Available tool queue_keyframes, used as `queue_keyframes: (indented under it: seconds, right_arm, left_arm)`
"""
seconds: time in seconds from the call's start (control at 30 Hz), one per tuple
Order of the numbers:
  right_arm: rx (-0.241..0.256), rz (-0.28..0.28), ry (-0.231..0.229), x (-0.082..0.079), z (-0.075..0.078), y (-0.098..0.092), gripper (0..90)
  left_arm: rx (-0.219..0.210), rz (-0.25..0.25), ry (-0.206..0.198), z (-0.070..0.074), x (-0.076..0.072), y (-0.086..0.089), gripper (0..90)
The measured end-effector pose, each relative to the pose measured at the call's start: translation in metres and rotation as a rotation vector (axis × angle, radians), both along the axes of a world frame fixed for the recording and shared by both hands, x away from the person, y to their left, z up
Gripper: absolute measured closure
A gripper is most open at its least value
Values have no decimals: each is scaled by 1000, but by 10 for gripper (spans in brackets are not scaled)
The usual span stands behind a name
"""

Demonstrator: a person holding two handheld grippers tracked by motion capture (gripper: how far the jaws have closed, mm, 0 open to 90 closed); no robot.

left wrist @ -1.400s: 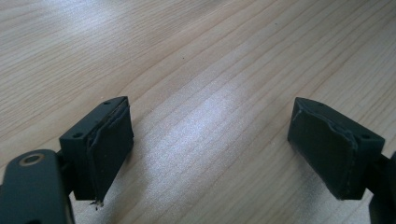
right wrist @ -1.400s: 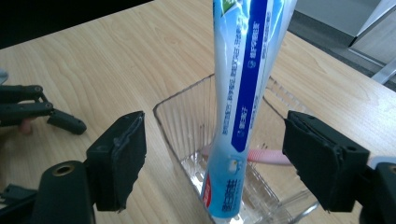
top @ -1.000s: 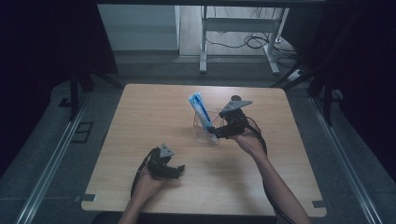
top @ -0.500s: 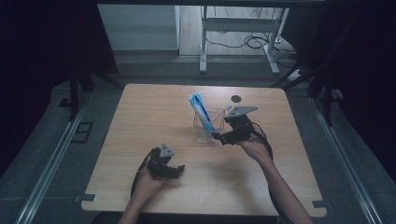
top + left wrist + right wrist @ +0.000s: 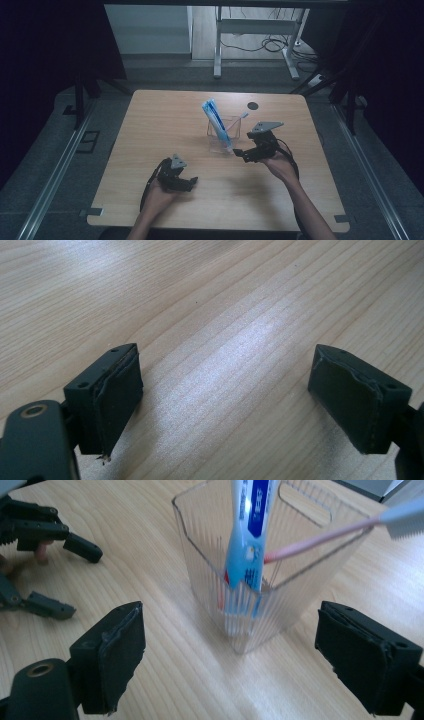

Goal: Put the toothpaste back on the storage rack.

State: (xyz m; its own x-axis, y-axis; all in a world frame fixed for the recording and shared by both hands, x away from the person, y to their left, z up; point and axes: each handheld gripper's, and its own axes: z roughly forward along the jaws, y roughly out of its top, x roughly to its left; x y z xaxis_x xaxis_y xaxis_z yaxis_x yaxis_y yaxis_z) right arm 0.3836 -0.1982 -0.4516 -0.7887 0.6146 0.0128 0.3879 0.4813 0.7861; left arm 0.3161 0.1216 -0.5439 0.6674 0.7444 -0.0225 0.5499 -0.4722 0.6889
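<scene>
Right gripper view, clear ribbed cup (image 5: 260, 605), blue toothpaste tube (image 5: 247, 540) inside

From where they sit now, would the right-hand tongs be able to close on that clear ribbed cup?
Probably yes. The right tongs are open, and the clear ribbed plastic cup stands just ahead between their jaws, with only bare wooden table between them.

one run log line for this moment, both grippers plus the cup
left hand-held gripper: open, empty, low over wooden table | right hand-held gripper: open, facing clear ribbed plastic cup | cup: upright, holds blue toothpaste tube, pink toothbrush
</scene>
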Motion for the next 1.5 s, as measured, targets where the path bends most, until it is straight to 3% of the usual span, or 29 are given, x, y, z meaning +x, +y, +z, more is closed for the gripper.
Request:
queue_keyframes:
  seconds: [0.43, 0.97, 1.5]
  right_arm:
    - [-11, -31, -3, -16, -13, -20, 129]
    - [-25, -42, -23, -40, -39, -40, 136]
    - [-40, -69, 34, -57, -76, -59, 137]
  left_arm:
    - [-1, 1, 0, 0, 0, 0, 142]
    - [-1, 2, 1, 0, 0, 0, 142]
    - [-5, 5, 2, 0, 0, 0, 142]
